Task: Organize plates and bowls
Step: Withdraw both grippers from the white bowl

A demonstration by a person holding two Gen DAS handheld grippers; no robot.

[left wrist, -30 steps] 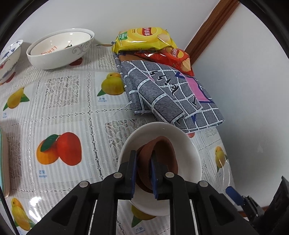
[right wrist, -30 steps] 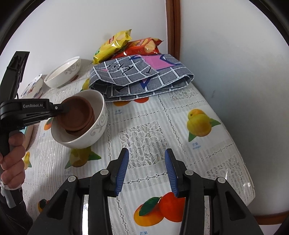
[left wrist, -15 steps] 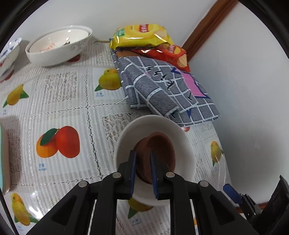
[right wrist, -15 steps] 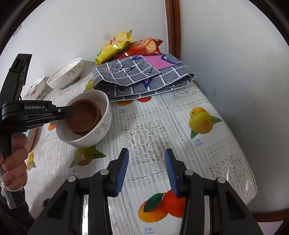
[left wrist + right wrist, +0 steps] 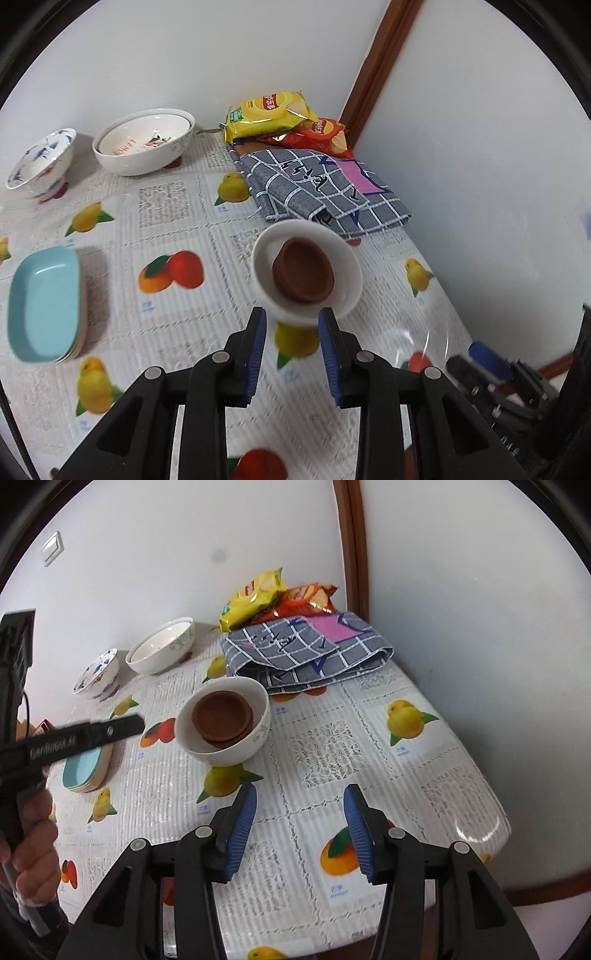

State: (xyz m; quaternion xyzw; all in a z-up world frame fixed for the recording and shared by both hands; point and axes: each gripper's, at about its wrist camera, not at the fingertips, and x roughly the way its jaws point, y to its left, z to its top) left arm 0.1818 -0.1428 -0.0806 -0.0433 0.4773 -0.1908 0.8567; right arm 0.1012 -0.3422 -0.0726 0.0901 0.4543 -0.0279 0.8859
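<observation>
A white bowl stands on the fruit-print tablecloth with brown bowls nested inside it. My left gripper hangs above and just short of its near rim; its jaws are opening, with nothing between them. In the right wrist view the white bowl and brown bowls sit mid-table, and the left gripper hovers to their left, held by a hand. My right gripper is over the table's near part, jaws opening and empty.
Stacked teal plates lie at the left. A large white bowl stack and a blue-patterned bowl stand by the back wall. A folded grey checked cloth and chip bags fill the corner. The table edge curves at the right.
My left gripper has let go of the brown bowl inside the white bowl, then risen and drawn back with wider jaws. The right gripper has also risen, pulled back and widened.
</observation>
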